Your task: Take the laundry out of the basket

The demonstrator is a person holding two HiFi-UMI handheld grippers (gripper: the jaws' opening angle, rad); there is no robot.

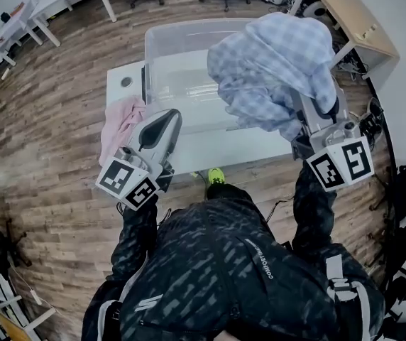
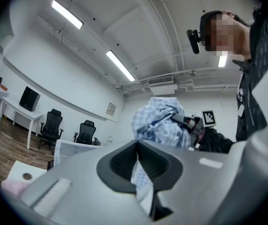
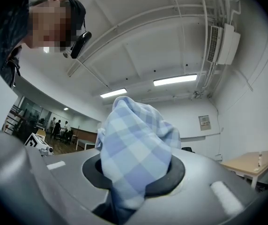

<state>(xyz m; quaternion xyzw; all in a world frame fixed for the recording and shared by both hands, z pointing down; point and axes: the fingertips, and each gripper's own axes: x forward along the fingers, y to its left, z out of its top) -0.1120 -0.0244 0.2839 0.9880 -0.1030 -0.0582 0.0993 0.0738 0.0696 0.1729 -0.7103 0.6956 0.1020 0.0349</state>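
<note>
White table stands on wood-plank floor. Clear plastic basket sits on the tabletop, toward its back edge. Pink cloth lies at the left end, draped over the front corner. Round grommet is set in the top, just beside the basket's left wall.

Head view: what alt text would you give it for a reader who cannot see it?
Seen from above, a person's right hand-held gripper holds a bunched blue-and-white checked cloth above a clear plastic basket on a white table. The left hand-held gripper, shut, points toward the basket, beside a crumpled pink cloth on the table.
</note>
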